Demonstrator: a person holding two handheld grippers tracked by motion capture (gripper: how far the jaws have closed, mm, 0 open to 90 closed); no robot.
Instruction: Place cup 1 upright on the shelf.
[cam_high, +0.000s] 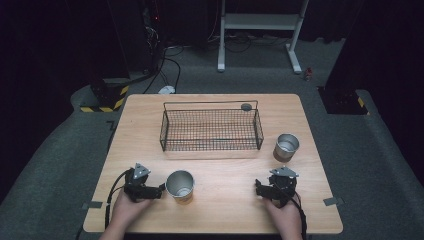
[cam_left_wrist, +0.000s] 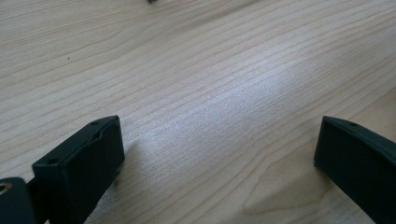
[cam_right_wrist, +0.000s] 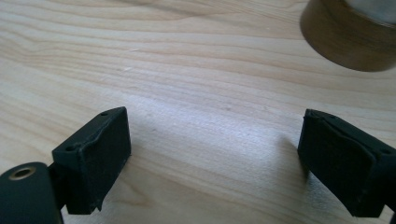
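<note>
Two shiny metal cups stand upright on the wooden table (cam_high: 225, 170). One cup (cam_high: 180, 185) is near the front, just right of my left gripper (cam_high: 150, 189). The other cup (cam_high: 286, 146) stands to the right of a black wire basket (cam_high: 210, 130); its brown base (cam_right_wrist: 350, 37) shows at the upper right of the right gripper view. My left gripper (cam_left_wrist: 219, 135) is open over bare wood with nothing between its jaws. My right gripper (cam_high: 274, 186) rests near the front right, and its jaws (cam_right_wrist: 215, 126) are also wide open over bare wood.
A small grey round object (cam_high: 246, 106) lies by the basket's far right corner. The basket looks empty. Bare wood stretches between the two grippers. Beyond the table are grey carpet, cables and a white stand frame (cam_high: 260, 22).
</note>
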